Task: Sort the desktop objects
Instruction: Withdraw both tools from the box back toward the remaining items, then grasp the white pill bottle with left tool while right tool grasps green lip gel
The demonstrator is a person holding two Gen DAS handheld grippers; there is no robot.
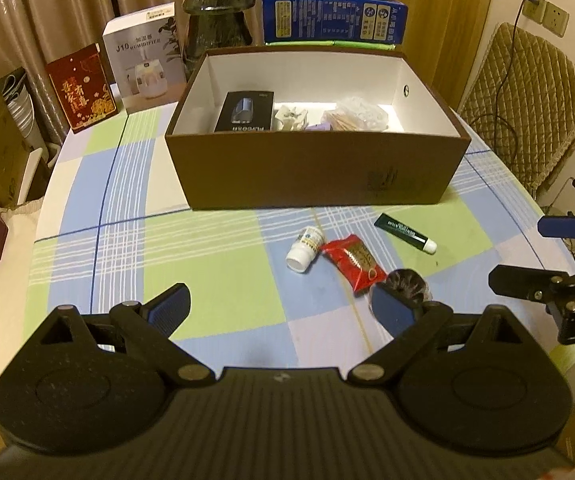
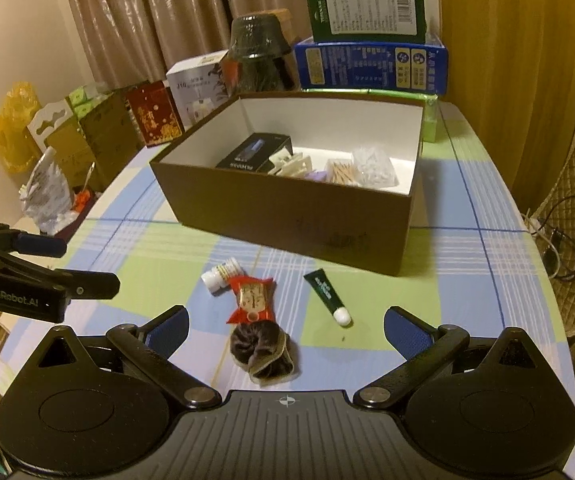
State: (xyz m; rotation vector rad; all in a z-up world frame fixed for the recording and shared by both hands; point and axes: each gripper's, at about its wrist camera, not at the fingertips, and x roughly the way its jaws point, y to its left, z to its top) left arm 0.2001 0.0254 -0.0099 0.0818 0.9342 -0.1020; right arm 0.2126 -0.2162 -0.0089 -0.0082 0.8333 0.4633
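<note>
An open brown box (image 1: 315, 168) (image 2: 287, 216) stands mid-table, holding a black carton (image 1: 245, 112), white pieces, toothpicks and a clear bag. In front of it, on the checked cloth, lie a white pill bottle (image 1: 305, 250) (image 2: 221, 276), a red packet (image 1: 353, 262) (image 2: 251, 298), a green tube (image 1: 403, 232) (image 2: 327, 296) and a dark scrunchie (image 1: 407, 282) (image 2: 263, 350). My left gripper (image 1: 283, 312) (image 2: 67, 264) is open, left of the items, with the scrunchie by its right finger. My right gripper (image 2: 287, 330) (image 1: 543, 254) is open, the scrunchie lying between its fingers.
Behind the brown box stand a humidifier carton (image 1: 143, 56), a red gift box (image 1: 81, 88), a dark glass vase (image 1: 217, 8) and stacked blue and green cartons (image 1: 333, 20). A quilted chair (image 1: 527, 104) is at the right. Cardboard boxes sit past the table's left edge.
</note>
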